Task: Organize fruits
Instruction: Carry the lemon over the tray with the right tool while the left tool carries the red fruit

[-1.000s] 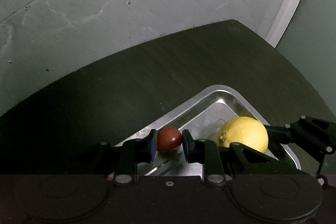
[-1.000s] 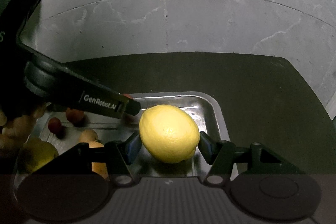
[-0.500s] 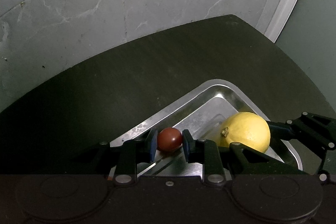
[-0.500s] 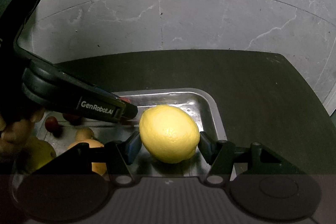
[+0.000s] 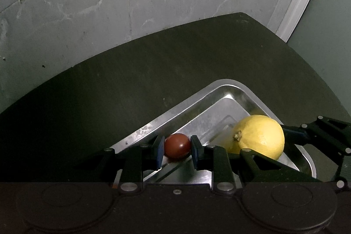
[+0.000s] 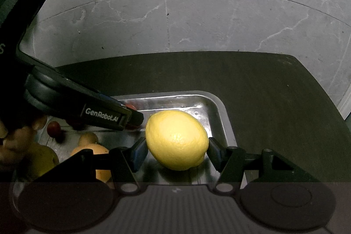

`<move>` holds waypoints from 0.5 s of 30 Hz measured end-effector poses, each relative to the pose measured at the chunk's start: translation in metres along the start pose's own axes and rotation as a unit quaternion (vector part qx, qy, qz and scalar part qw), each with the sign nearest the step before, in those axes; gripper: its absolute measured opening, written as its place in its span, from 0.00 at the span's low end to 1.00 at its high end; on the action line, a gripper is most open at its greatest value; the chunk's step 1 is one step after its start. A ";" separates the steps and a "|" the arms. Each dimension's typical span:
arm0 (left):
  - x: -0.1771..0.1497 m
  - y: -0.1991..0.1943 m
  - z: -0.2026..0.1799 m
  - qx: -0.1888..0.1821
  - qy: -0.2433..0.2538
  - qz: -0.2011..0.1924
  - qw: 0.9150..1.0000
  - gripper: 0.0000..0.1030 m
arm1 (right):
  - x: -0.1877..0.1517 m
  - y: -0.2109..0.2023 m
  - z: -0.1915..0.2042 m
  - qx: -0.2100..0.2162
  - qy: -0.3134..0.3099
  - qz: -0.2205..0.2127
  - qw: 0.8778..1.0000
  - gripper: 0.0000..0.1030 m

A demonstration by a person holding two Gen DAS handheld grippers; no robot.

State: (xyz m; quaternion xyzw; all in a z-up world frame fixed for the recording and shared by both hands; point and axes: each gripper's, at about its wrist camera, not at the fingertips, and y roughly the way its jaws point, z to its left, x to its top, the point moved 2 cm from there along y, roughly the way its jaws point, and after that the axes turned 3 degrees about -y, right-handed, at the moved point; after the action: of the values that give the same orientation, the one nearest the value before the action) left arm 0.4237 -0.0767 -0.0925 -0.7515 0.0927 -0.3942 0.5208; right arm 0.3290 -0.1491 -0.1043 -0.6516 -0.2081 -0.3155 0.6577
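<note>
My left gripper point(image 5: 177, 145) is shut on a small dark-red tomato point(image 5: 177, 145), just over the near-left rim of the metal tray point(image 5: 219, 89). My right gripper point(image 6: 176, 146) is shut on a yellow lemon point(image 6: 176, 139), its blue pads against both sides, above the tray's far-right corner point(image 6: 221, 106). In the left wrist view the lemon point(image 5: 258, 137) sits to the right, held between the right gripper's fingers point(image 5: 291, 133). The left gripper's body point(image 6: 103, 116) crosses the right wrist view and hides most of the tomato. Whether either fruit touches the tray floor cannot be told.
The tray lies on a dark tabletop point(image 5: 153, 80) over a grey marbled floor. Its left part holds a small red fruit point(image 6: 53, 127), an orange point(image 6: 103, 155), a smaller orange fruit point(image 6: 87, 138) and a yellow fruit point(image 6: 41, 157). A person's hand point(image 6: 13, 139) holds the left gripper.
Both grippers keep their hold on the tomato and the lemon. Both views have drifted only slightly over the tray.
</note>
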 end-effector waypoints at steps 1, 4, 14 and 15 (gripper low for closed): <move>0.000 0.000 0.000 0.000 0.000 0.000 1.000 0.27 | -0.001 -0.001 -0.001 0.001 0.000 -0.001 1.000 0.62; 0.000 0.000 0.000 0.000 0.000 0.000 1.000 0.27 | -0.004 -0.002 -0.002 0.002 0.002 -0.002 1.000 0.62; -0.001 0.001 -0.001 0.001 -0.001 -0.001 1.000 0.27 | -0.009 -0.008 0.001 -0.004 0.006 -0.001 1.000 0.62; -0.001 0.001 -0.001 0.001 -0.001 -0.001 1.000 0.27 | -0.009 -0.008 0.000 -0.004 0.007 -0.001 1.000 0.62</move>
State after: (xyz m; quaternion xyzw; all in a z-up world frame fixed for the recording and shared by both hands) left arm 0.4225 -0.0771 -0.0933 -0.7515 0.0911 -0.3940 0.5213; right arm 0.3169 -0.1469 -0.1046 -0.6517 -0.2032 -0.3217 0.6561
